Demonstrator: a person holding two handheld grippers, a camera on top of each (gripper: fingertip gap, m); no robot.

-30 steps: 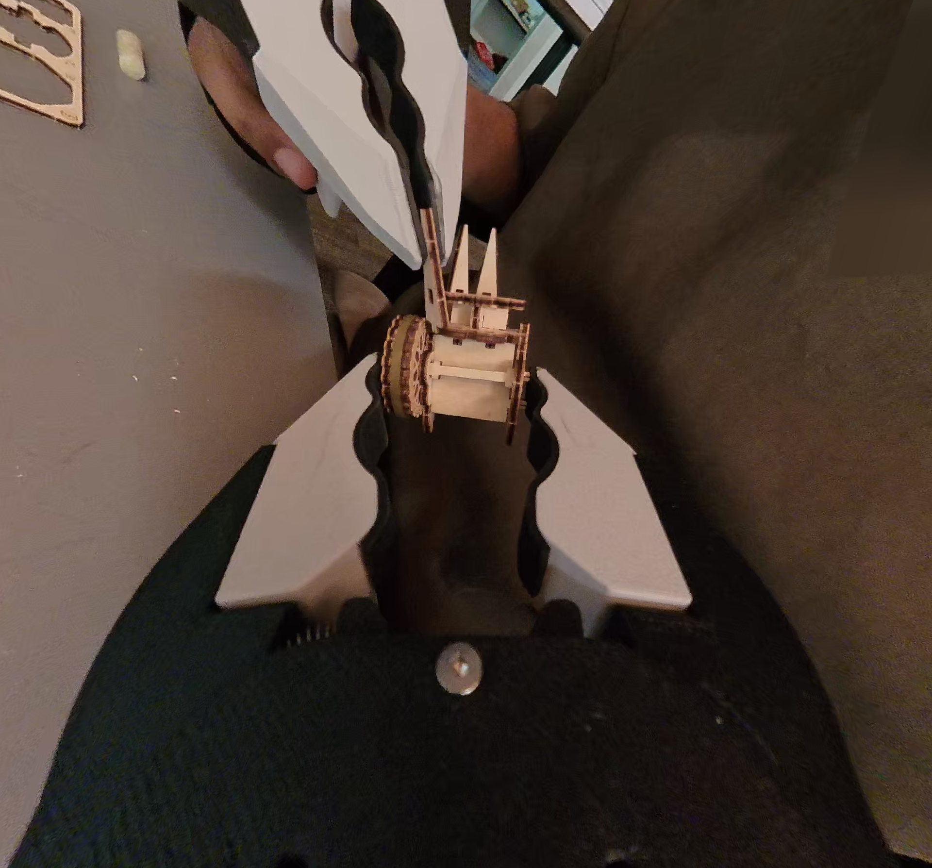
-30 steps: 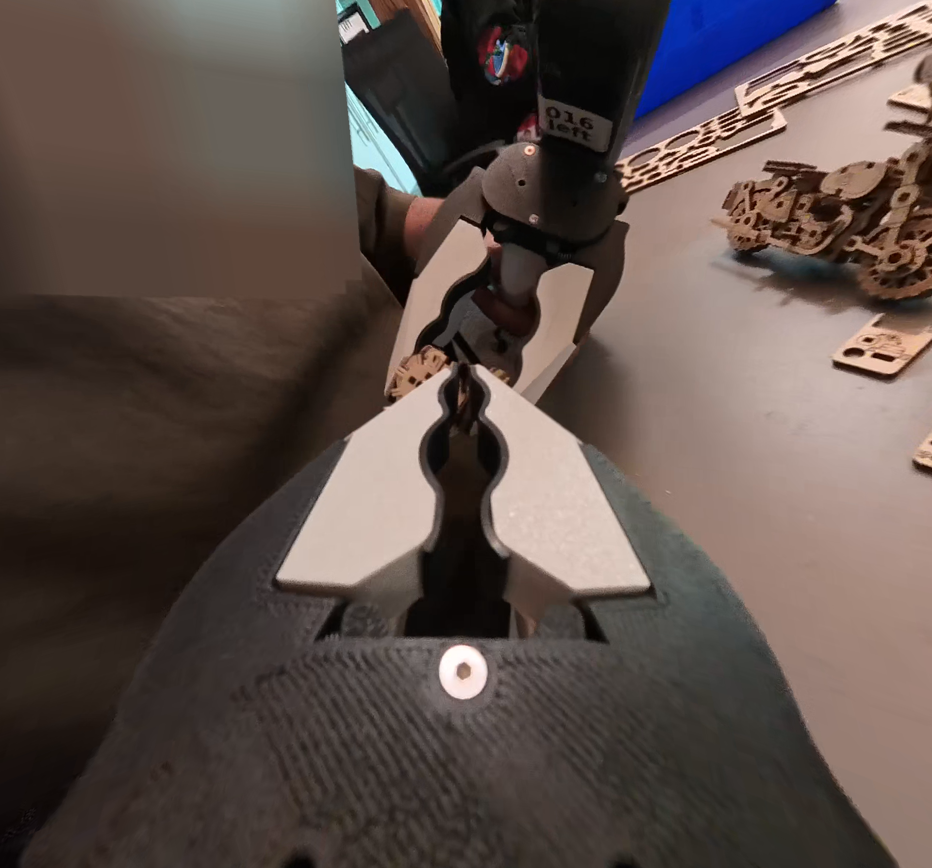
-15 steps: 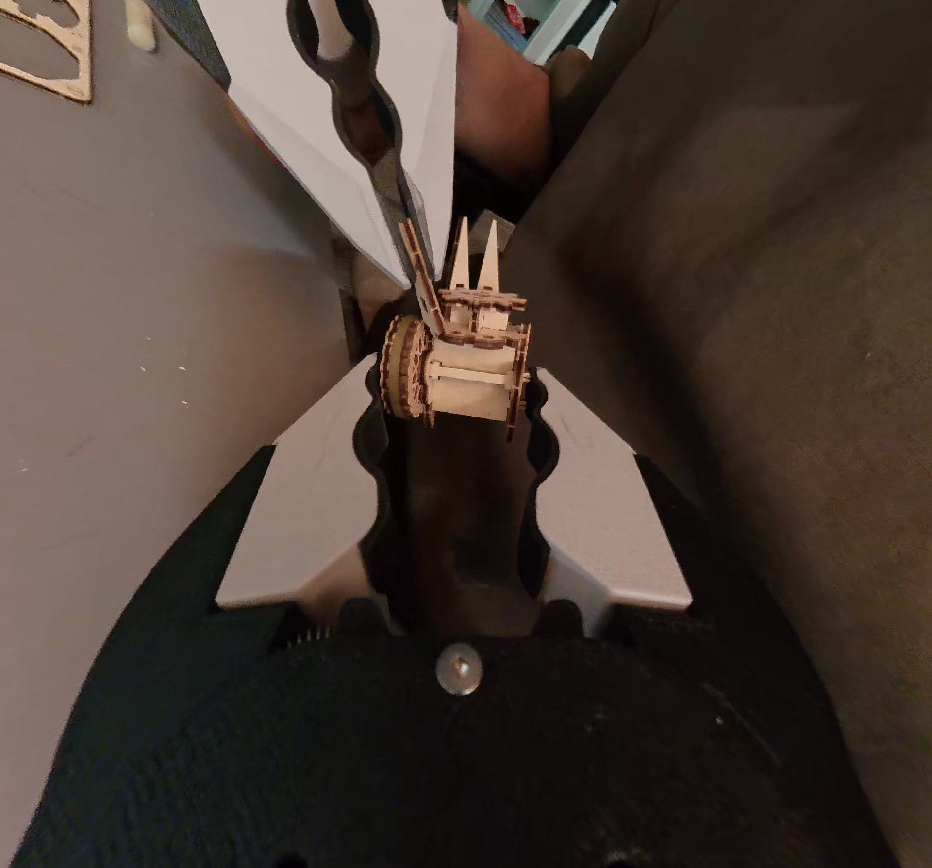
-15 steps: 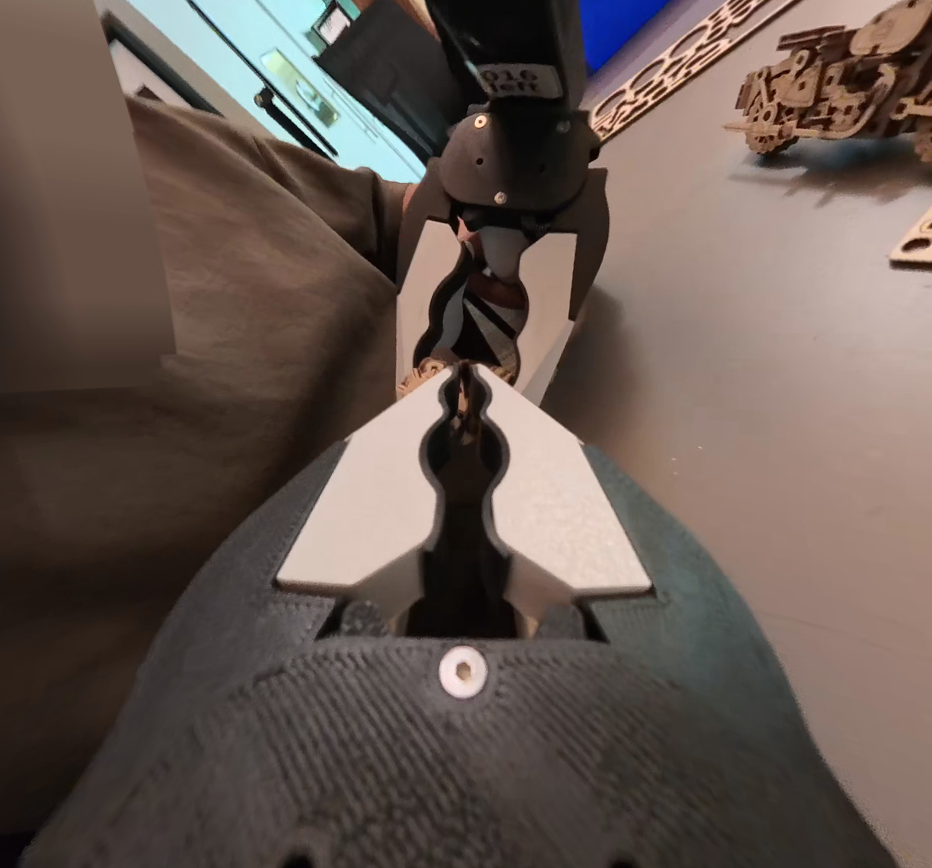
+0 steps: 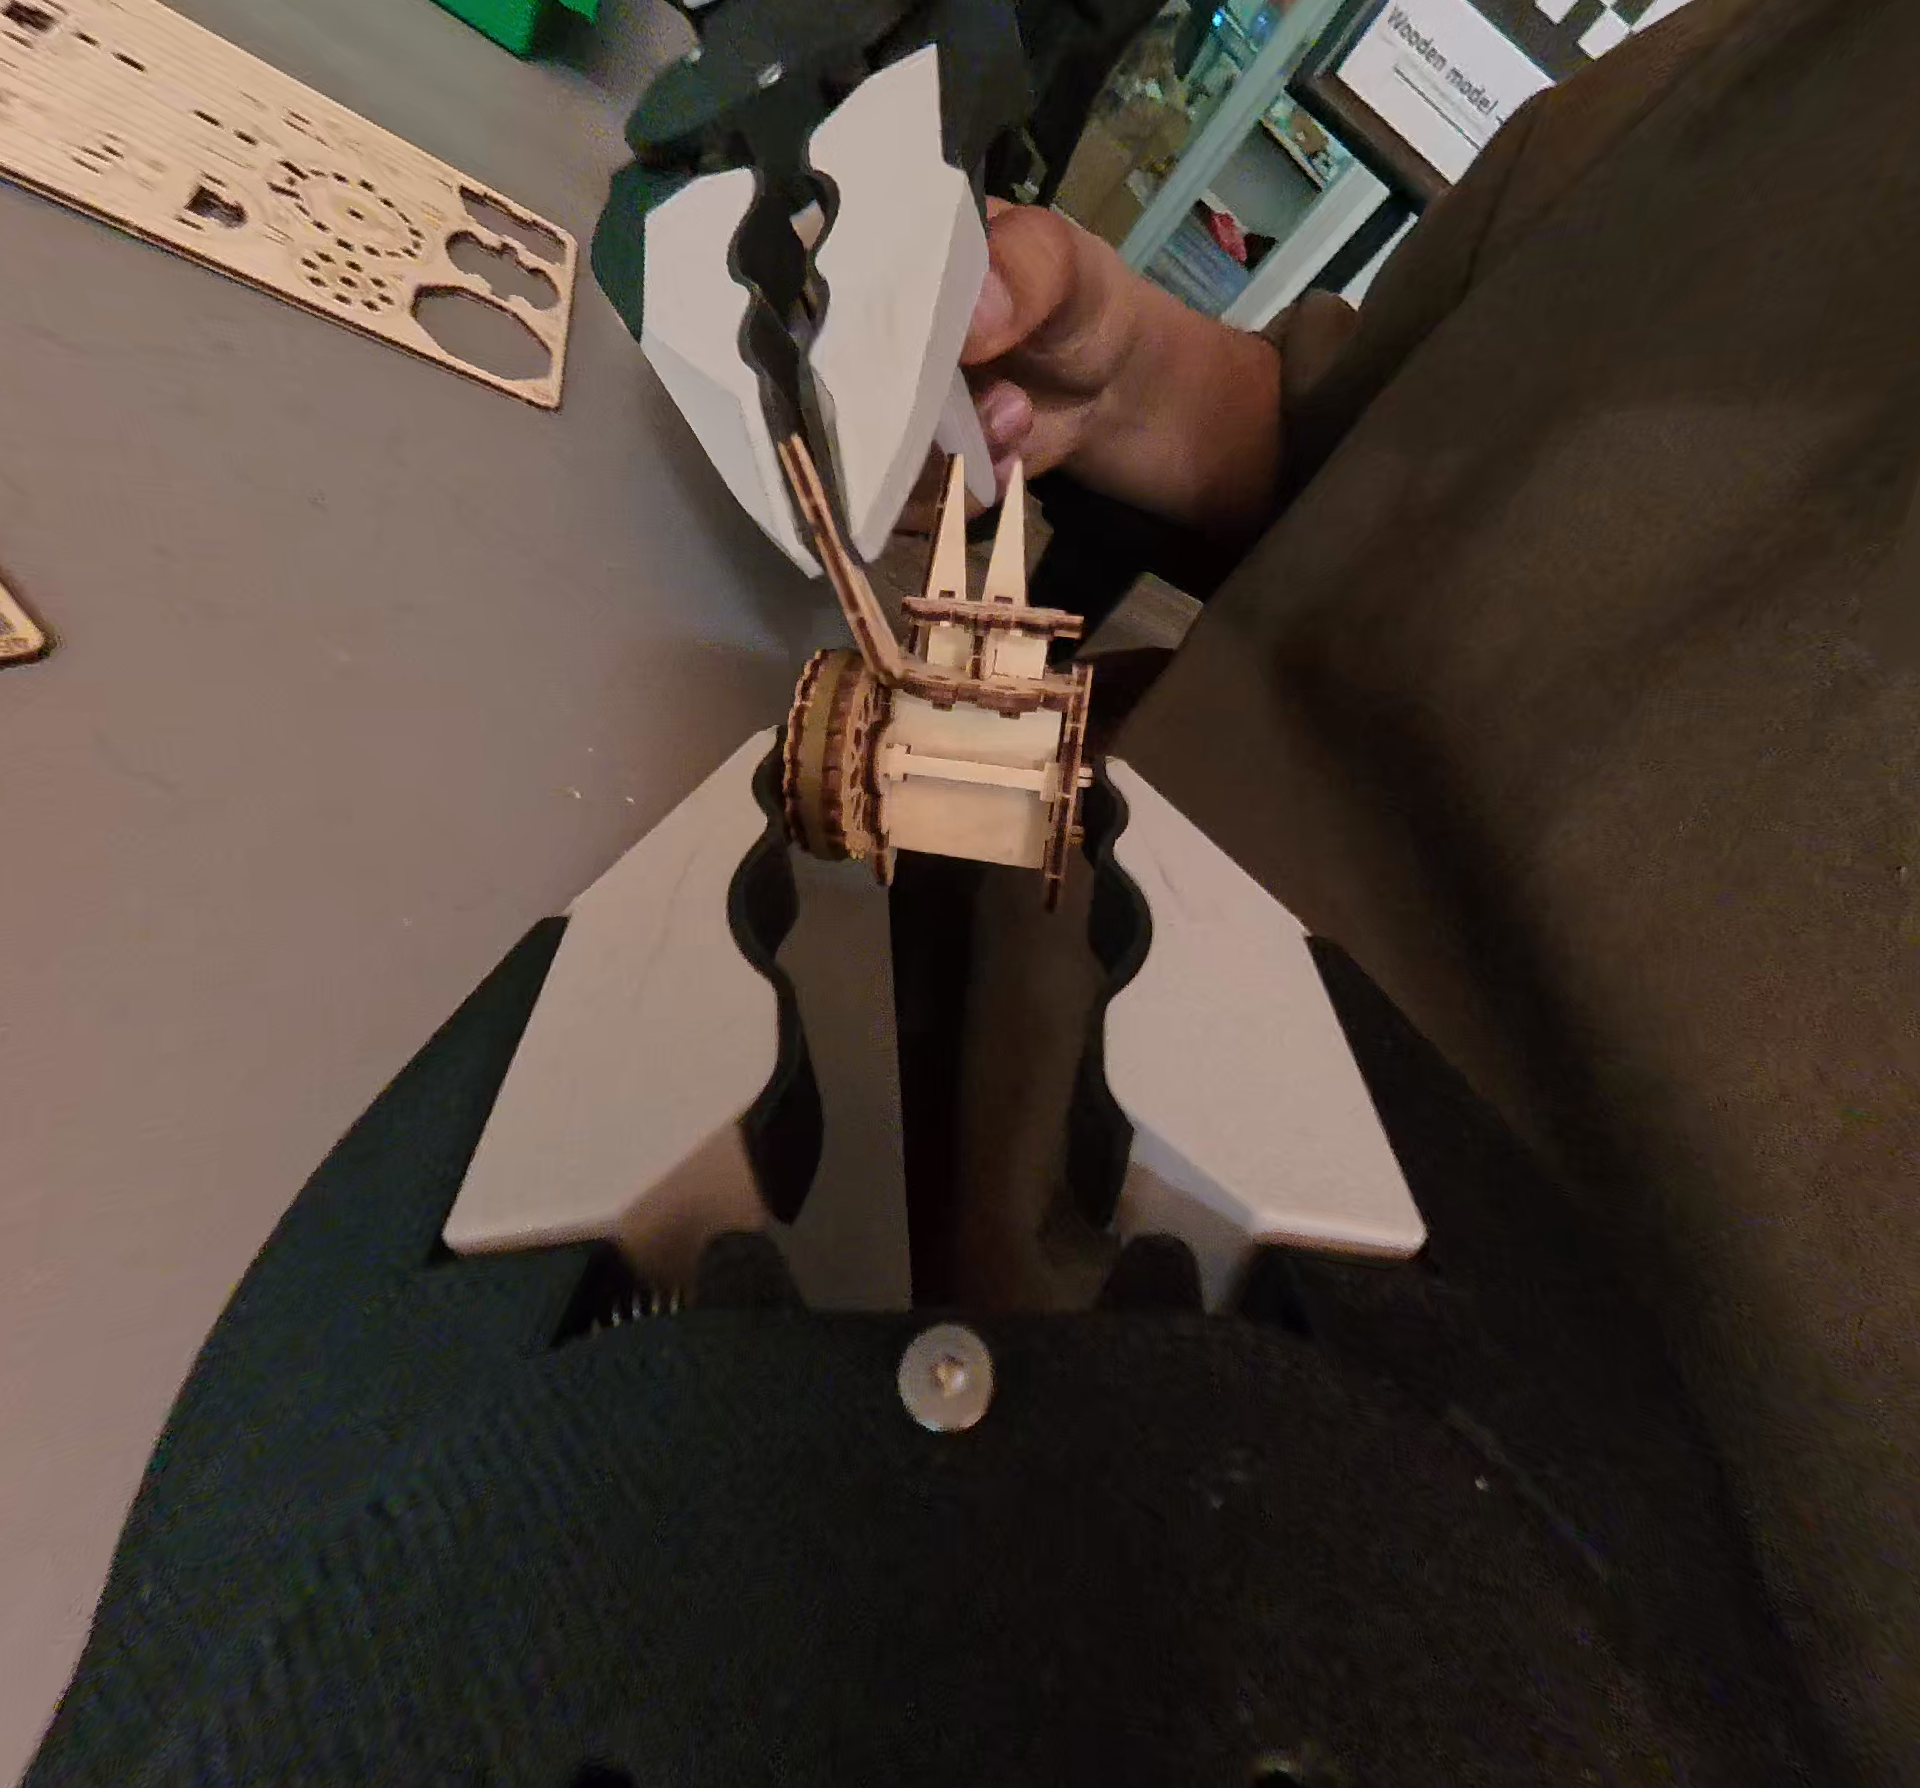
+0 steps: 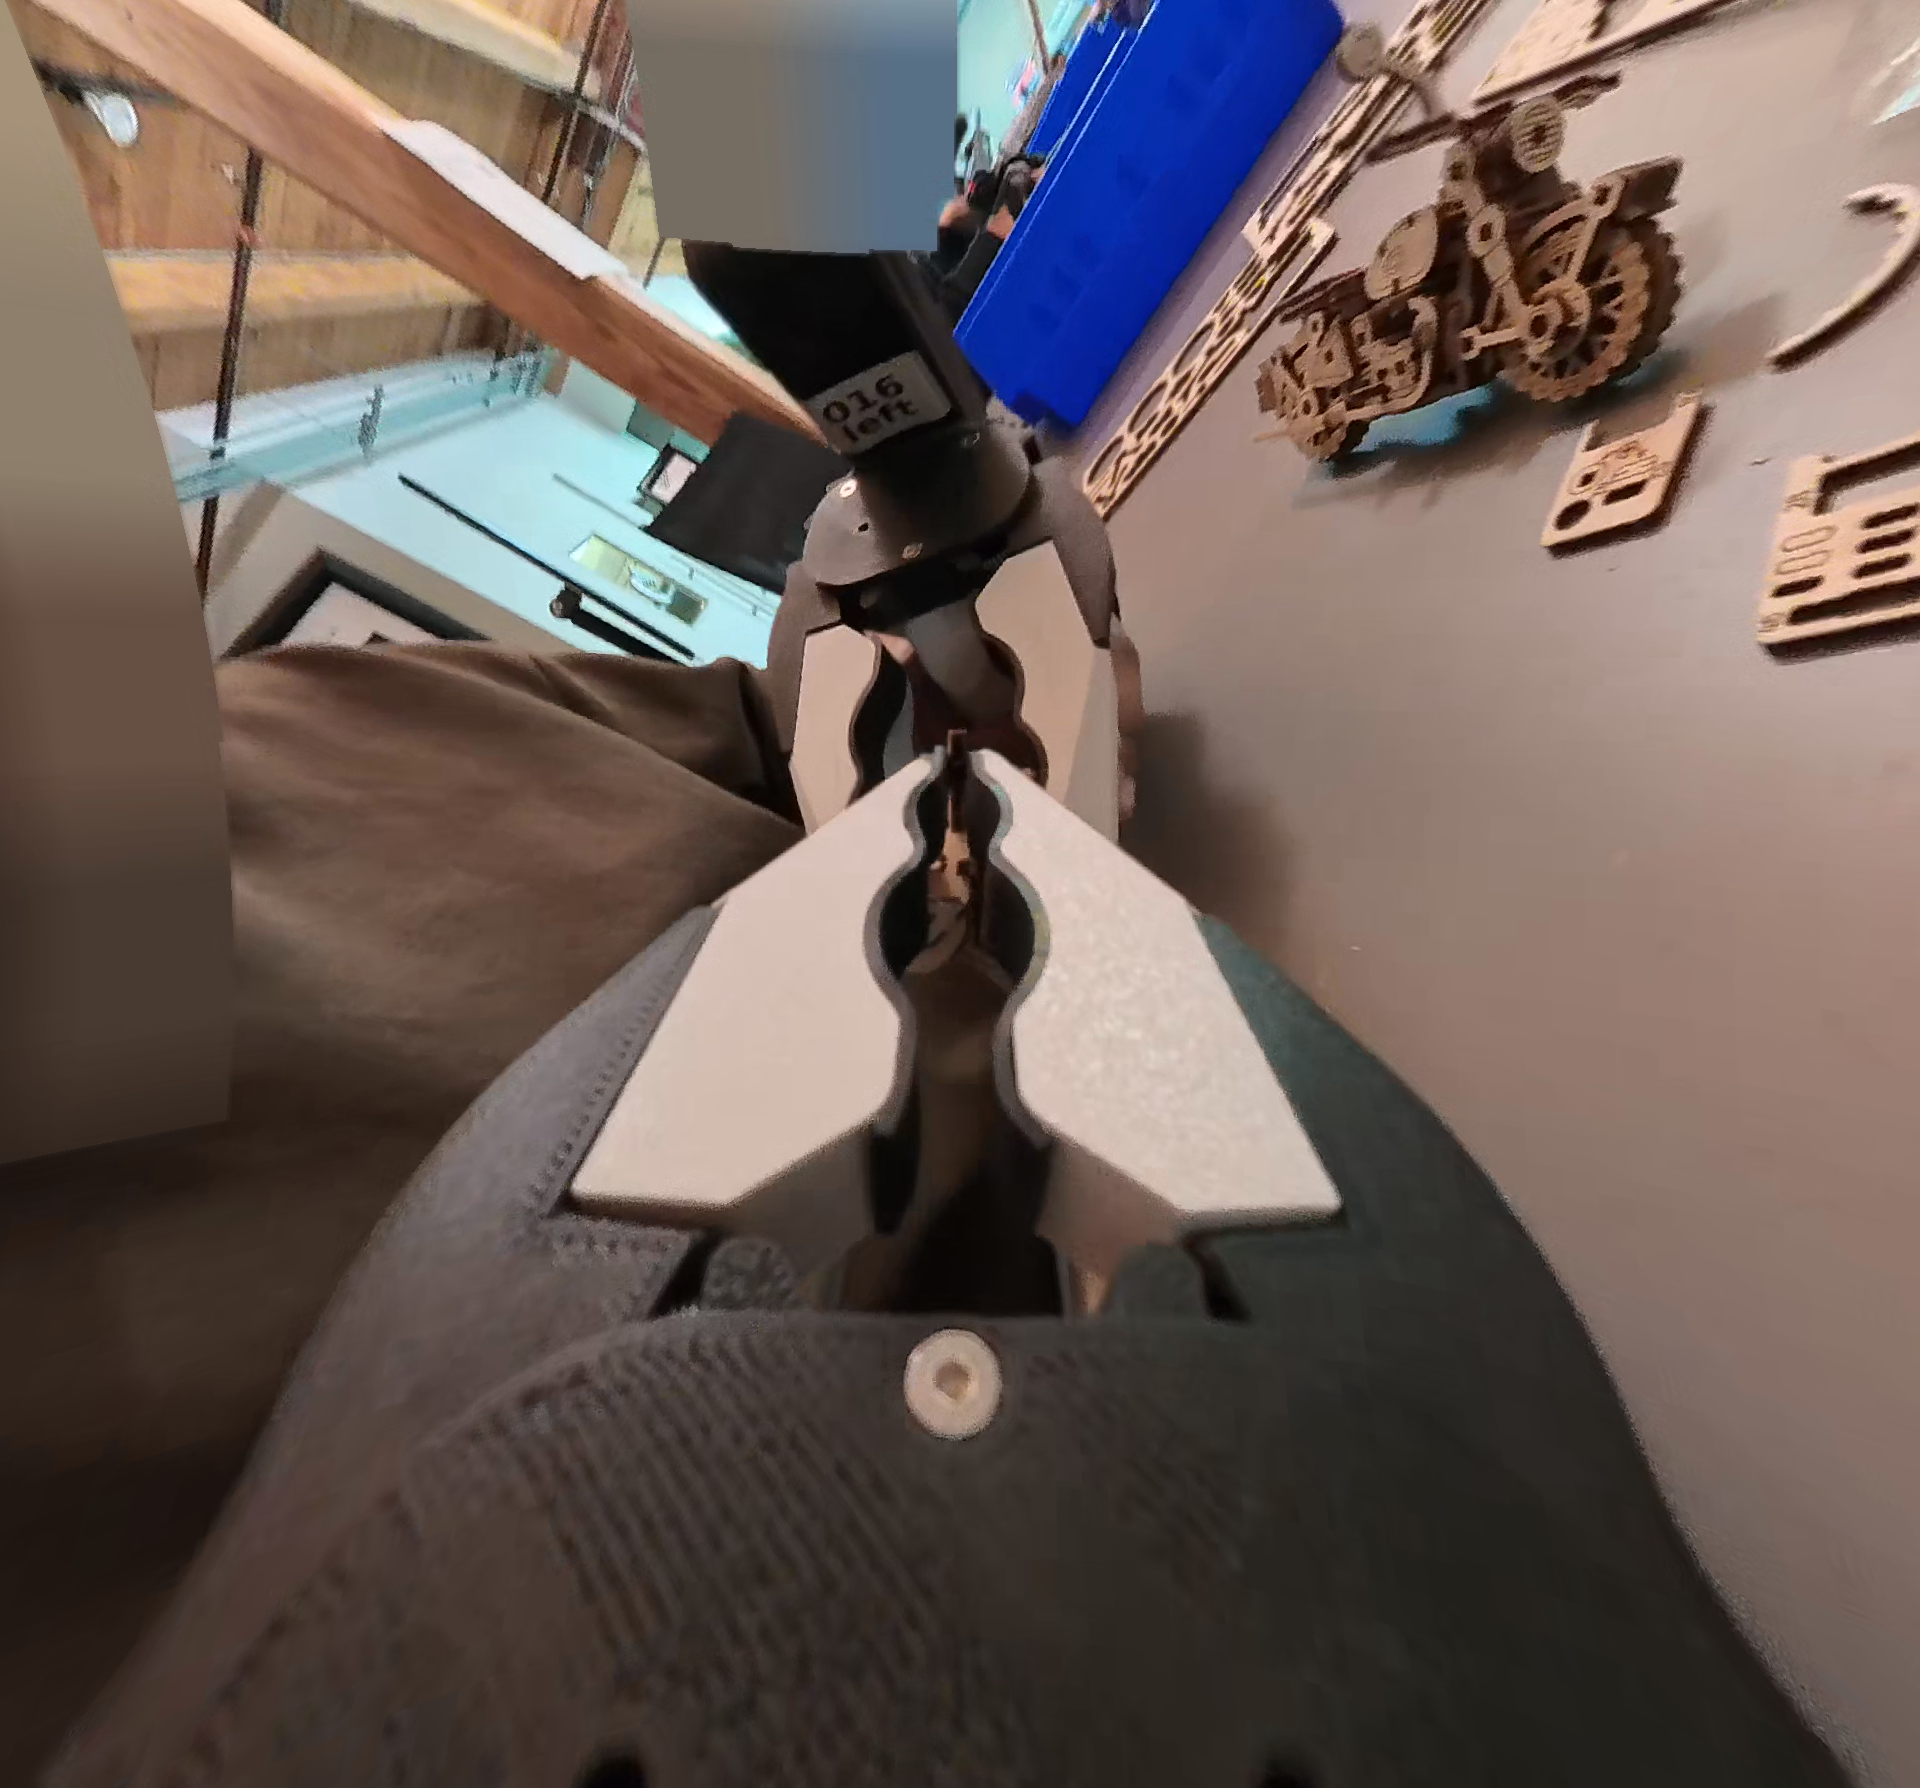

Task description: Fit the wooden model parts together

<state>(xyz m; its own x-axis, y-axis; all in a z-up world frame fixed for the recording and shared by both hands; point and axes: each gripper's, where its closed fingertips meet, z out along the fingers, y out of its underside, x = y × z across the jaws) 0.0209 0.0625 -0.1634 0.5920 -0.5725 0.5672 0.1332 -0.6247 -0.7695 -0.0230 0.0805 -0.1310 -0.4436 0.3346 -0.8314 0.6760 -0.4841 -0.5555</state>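
Observation:
My left gripper (image 5: pixel 935 782) is shut on a small wooden sub-assembly (image 5: pixel 940 772) with a toothed wheel on its left side and two pointed prongs on top. It holds it just off the table's edge. My right gripper (image 5: pixel 831 533) comes in from above, shut on a thin wooden strip (image 5: pixel 836 564). The strip's lower end touches the sub-assembly's top left corner, beside the wheel. In the right wrist view my right gripper (image 6: pixel 954 764) is shut on the strip (image 6: pixel 952 829), and the left gripper (image 6: pixel 951 689) faces it just beyond.
The grey table (image 5: pixel 260 699) bears a punched wooden parts sheet (image 5: pixel 260 180) at far left. A built wooden motorcycle (image 6: pixel 1475 284), more parts sheets (image 6: pixel 1226 367) and a blue bin (image 6: pixel 1143 159) lie on it. A person's brown-clad body (image 5: pixel 1558 699) fills the right side. Spacing between my two grippers at the tips: around 5 centimetres.
The right gripper has tilted and swung to the left, so the strip now leans more steeply against the sub-assembly's top left corner. The left gripper keeps its hold and barely moves.

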